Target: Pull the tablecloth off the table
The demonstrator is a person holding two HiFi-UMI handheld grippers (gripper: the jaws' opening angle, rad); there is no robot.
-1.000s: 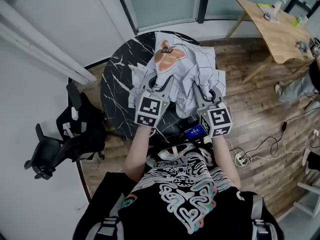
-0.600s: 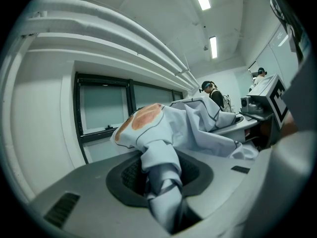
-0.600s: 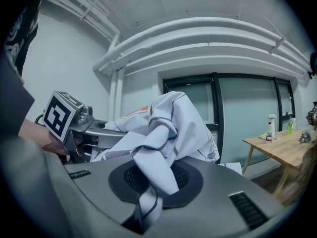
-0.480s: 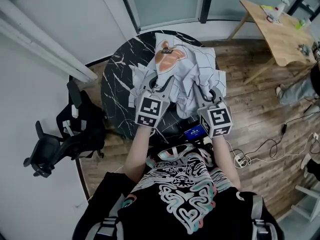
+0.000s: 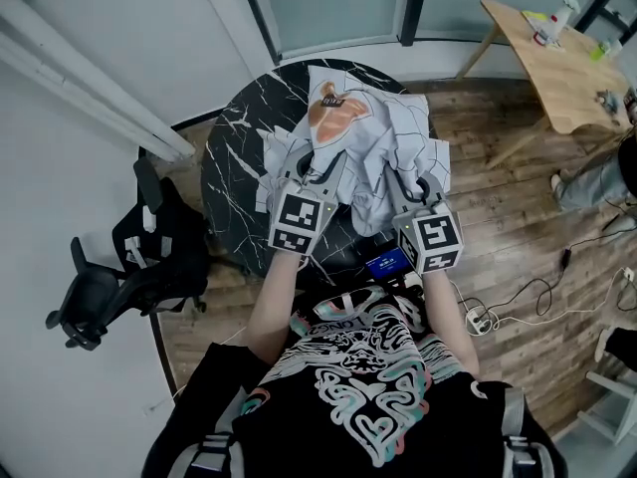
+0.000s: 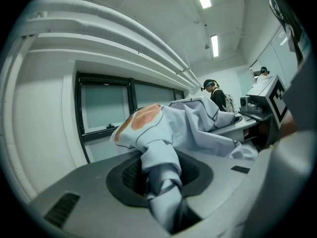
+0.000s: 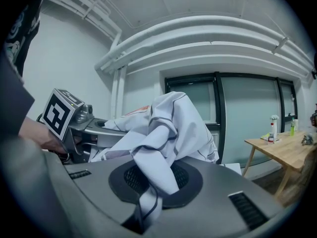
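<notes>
Pale-grey tablecloth (image 5: 378,137) is lying bunched on the black marble table (image 5: 231,167); at the table's near edge, left gripper (image 5: 317,174) and right gripper (image 5: 403,184) are each pinching a fold tight.

The right gripper (image 7: 144,221) was clamped on a fold of pale cloth (image 7: 166,128) with dark lines, the fold pinched between its jaws and the rest rising in a crumpled heap above them. At left, the left gripper (image 7: 106,132) reached into the same heap, a hand (image 7: 42,135) behind its marker cube. A dark-framed window (image 7: 247,118) stood behind. At far right a wooden tabletop (image 7: 285,151) carried a bottle (image 7: 273,128).
</notes>
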